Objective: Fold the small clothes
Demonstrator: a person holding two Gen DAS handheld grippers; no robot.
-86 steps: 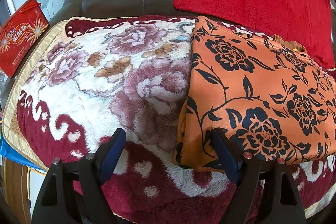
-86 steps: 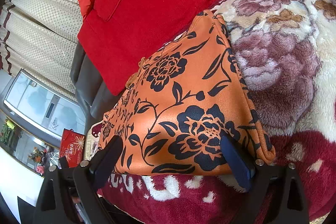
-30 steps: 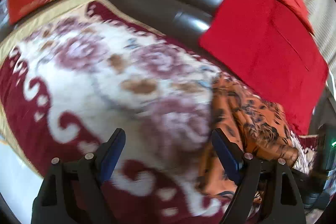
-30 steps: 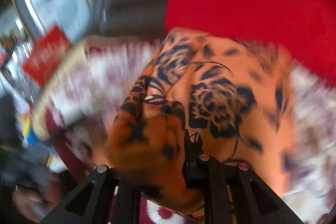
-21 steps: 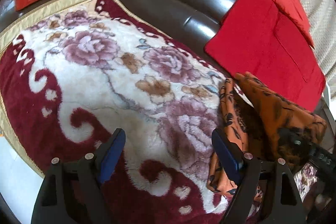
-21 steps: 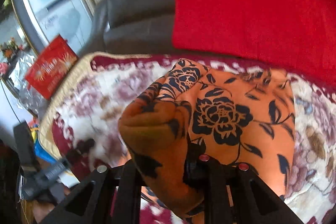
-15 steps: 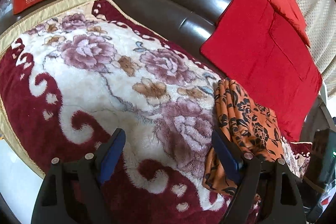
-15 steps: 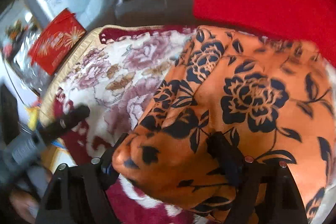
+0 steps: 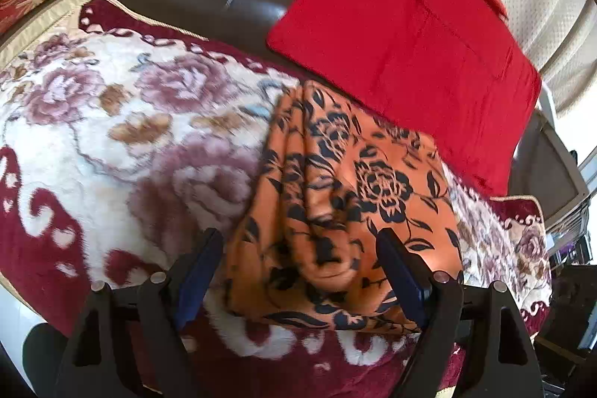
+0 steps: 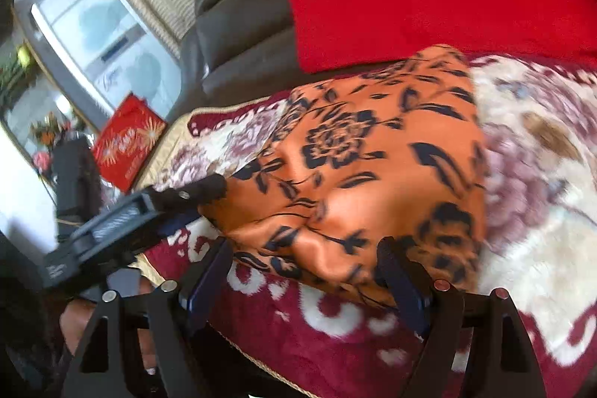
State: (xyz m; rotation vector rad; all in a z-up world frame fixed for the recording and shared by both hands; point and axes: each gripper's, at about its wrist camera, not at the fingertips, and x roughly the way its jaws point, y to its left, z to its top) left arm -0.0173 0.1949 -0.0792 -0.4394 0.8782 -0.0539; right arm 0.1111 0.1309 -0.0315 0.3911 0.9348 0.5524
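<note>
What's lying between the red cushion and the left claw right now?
The folded orange floral garment lies there, on the plush floral blanket, below the red cushion and reaching between the open left claw; the left wrist view shows it.

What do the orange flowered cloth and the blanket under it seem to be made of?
The orange cloth looks like thin satin or silky synthetic: it shines in the light and creases softly. The blanket looks like thick plush fleece, its printed flowers fuzzy with pile.

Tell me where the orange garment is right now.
The orange garment lies on the floral blanket, just below the red cushion, centre-right in the left wrist view.
</note>
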